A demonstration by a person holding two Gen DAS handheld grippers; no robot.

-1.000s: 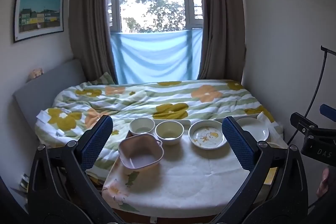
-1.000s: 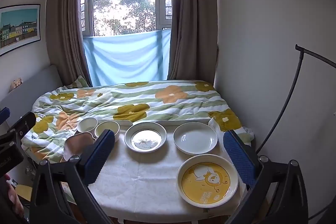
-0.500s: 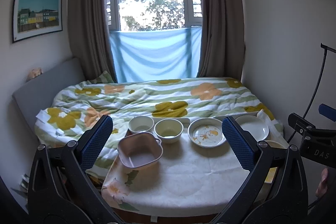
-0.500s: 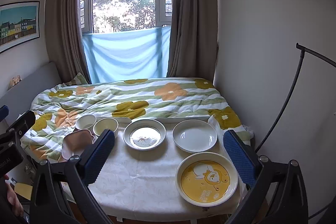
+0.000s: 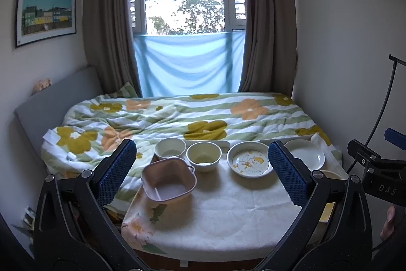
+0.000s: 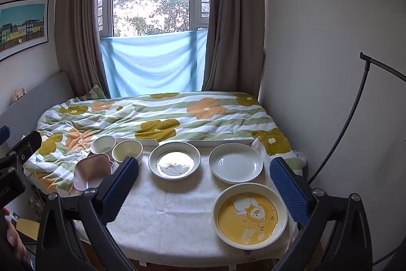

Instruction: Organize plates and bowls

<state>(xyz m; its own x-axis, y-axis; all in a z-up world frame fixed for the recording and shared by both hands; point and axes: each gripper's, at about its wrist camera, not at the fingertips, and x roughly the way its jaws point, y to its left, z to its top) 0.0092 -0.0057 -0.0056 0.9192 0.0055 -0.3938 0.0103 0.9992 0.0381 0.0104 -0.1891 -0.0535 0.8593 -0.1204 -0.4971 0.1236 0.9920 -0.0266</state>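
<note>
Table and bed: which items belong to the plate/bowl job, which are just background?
Job:
pink square bowl
two round bowls
duck plate
white plate
yellow plate

Background:
floral duvet
framed picture
blue cloth
curtains

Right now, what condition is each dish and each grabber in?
Pink bowl: upright, empty.
Two round bowls: upright, side by side.
Duck dish: flat, unstacked.
White plate: flat, empty.
Yellow plate: flat, nearest.
Left gripper: open, empty.
Right gripper: open, empty.
</note>
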